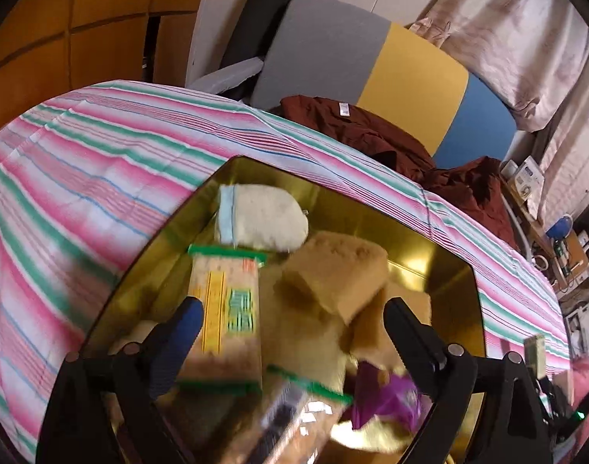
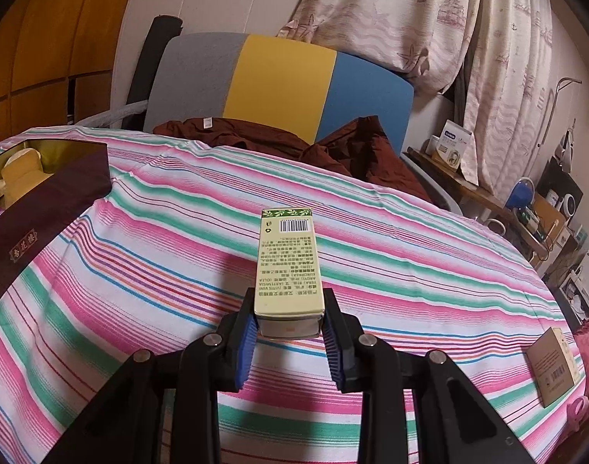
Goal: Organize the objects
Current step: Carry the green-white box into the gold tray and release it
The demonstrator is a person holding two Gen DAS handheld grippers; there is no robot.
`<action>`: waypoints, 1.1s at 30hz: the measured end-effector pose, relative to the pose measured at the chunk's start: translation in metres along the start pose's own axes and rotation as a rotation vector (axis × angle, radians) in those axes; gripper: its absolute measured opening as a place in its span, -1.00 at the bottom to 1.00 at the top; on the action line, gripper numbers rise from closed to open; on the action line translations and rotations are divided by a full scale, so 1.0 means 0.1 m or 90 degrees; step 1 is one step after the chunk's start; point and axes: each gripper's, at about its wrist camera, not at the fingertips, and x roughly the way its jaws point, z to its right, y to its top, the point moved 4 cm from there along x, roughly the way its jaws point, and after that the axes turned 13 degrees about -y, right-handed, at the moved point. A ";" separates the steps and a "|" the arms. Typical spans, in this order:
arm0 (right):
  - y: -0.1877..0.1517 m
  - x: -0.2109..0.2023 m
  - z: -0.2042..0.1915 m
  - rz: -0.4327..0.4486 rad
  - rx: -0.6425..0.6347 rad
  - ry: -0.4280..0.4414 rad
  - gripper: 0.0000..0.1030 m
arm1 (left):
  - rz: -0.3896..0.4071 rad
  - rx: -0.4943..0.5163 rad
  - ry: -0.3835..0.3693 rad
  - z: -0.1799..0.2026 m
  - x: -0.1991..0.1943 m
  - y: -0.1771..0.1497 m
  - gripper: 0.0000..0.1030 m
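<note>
My left fingers point(image 1: 292, 311) gape wide over the gold tin point(image 1: 441, 270), while my right fingers point(image 2: 288, 330) clamp the pale green box point(image 2: 288, 266).

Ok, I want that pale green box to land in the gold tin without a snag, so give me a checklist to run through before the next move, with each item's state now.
1. Right gripper holds the pale green box firmly, jaws shut on its near end: ok.
2. Left gripper empty, jaws open over the tin: ok.
3. Left gripper out of the box's drop path: not ok, it hangs over the gold tin.
4. Free room in the tin: cannot tell; cracker packs, tan blocks and a purple wrapper crowd it.
5. Striped cloth between box and tin bare: ok.
</note>
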 end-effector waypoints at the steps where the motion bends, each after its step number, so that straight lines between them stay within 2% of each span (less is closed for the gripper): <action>1: 0.00 0.00 0.00 -0.003 0.000 0.003 -0.41 | 0.009 -0.002 -0.003 0.01 -0.06 -0.05 0.89; 5: -0.02 -0.03 0.00 -0.025 0.020 0.037 -0.41 | 0.028 0.000 -0.011 0.06 -0.25 -0.19 0.94; 12: 0.00 -0.18 -0.10 -0.067 0.086 0.133 -0.41 | 0.045 0.030 -0.029 0.14 -0.48 -0.42 1.00; 17: 0.19 -0.40 -0.35 -0.060 0.080 0.198 -0.41 | 0.043 0.060 -0.028 0.18 -0.58 -0.59 1.00; 27: 0.84 -1.01 -1.32 0.009 -0.066 0.335 -0.41 | 0.057 0.051 -0.018 0.06 -0.76 -0.76 1.00; 33: 1.02 -1.12 -2.03 -0.024 -0.188 0.389 -0.41 | 0.060 0.033 -0.009 -0.06 -0.84 -0.82 1.00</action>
